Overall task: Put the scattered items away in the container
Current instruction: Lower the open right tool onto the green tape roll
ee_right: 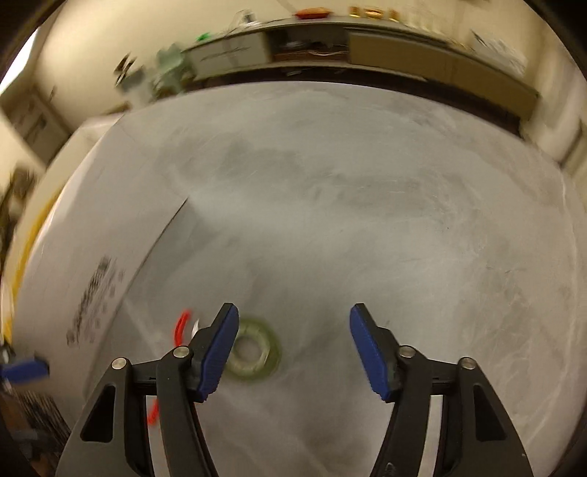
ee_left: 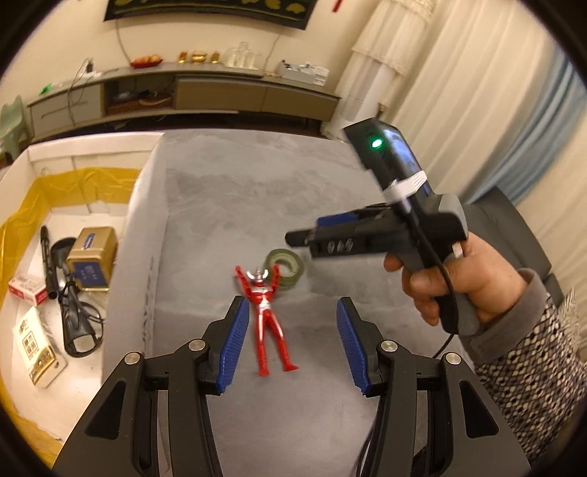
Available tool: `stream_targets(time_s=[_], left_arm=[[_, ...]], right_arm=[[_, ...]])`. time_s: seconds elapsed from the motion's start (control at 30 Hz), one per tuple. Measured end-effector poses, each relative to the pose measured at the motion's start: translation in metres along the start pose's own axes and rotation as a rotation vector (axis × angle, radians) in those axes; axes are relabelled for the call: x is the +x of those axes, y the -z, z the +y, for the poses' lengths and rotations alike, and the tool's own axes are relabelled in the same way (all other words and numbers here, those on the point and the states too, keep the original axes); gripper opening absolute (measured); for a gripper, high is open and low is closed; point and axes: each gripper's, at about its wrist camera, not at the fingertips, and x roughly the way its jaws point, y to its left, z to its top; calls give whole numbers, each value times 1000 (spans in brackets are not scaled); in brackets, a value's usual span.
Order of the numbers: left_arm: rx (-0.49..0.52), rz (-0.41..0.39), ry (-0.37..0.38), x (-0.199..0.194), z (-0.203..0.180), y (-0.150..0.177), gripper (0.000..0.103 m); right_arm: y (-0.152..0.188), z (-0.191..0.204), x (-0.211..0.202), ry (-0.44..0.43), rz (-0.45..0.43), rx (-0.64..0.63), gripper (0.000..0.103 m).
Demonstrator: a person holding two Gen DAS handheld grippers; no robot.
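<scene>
Figurine (ee_left: pixel 268 315) lies mid-surface between the spread, empty left tool (ee_left: pixel 290 345); right tool (ee_right: pixel 293 352) gapes too.

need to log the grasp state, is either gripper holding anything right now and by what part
Nothing is held. The left gripper is open above the red figure, which lies flat on the grey surface. The right gripper is open too, near the green tape roll.

This looks like a home living room: a long low TV cabinet (ee_left: pixel 183 95) along the wall carries a fruit dish (ee_left: pixel 146 61) and glassware (ee_left: pixel 242 55), pale curtains (ee_left: pixel 477 91) hang at right, and a dark wall hanging (ee_left: pixel 209 11), probably decorative, sits above.
</scene>
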Motion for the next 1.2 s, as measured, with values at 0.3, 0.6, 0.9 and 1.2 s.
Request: stream_targets(time_s=[0.3,0.6,0.9,1.2], left_arm=[[27,41,-57,28,-8,1,52],[79,124,-92,80,-22,15,52],[130,129,-199,130,-31,32,52],[117,103,-207,127,-18,30,26]], right_arm=[[21,21,20,70,68,-93,17],[55,-9,-10,50,59,-19,15],[59,-35,2,-4,44,60,16],[53,-25,13,-24,28,62,29]])
